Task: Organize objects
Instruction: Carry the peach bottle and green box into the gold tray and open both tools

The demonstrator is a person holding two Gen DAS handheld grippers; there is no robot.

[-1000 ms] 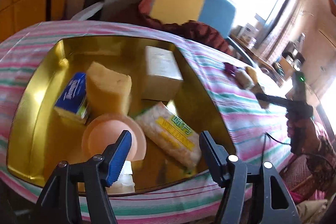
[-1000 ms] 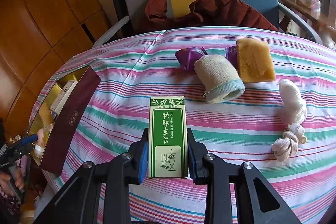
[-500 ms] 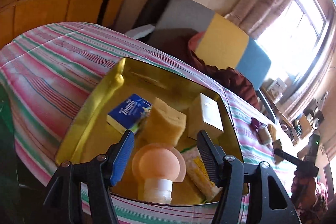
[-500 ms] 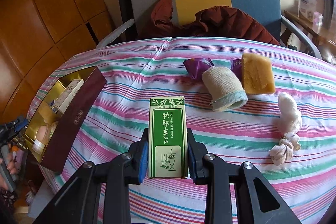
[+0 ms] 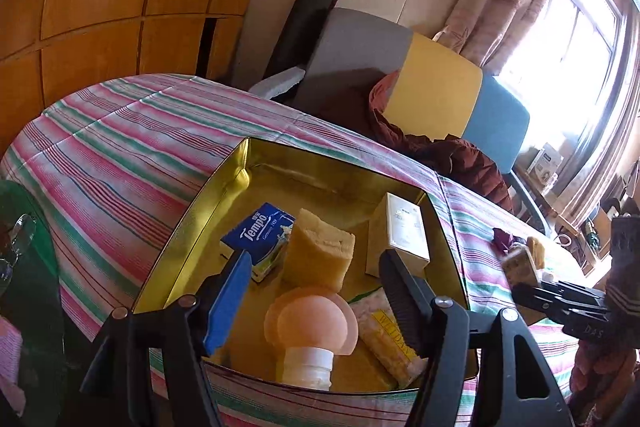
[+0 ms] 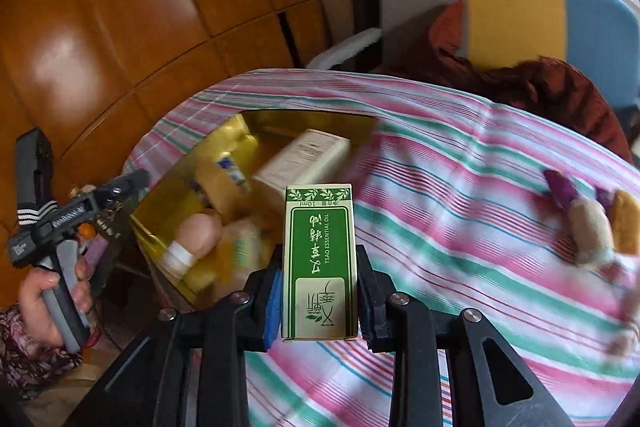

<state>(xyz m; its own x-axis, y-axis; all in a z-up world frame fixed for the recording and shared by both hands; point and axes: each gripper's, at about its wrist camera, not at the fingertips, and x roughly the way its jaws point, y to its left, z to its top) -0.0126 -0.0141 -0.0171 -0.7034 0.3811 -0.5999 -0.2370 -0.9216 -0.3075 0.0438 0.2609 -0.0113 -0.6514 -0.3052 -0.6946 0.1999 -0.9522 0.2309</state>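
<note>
My right gripper is shut on a green and white essential oil box, held above the striped tablecloth near the gold tin. The gripper also shows at the right of the left wrist view. My left gripper is open and empty, hovering over the near edge of the gold tin. The tin holds a blue tissue pack, a yellow sponge, a cream box, a pink-capped bottle and a yellow-labelled packet.
On the striped tablecloth to the right lie a purple wrapper, a beige sock roll and a yellow sponge piece. A grey, yellow and blue chair with a dark red jacket stands behind the table. Wooden panels line the left.
My right gripper has swung left with the green box, from over the middle of the table toward the tin. My left gripper has drawn back and tilted up from the tin, still open.
</note>
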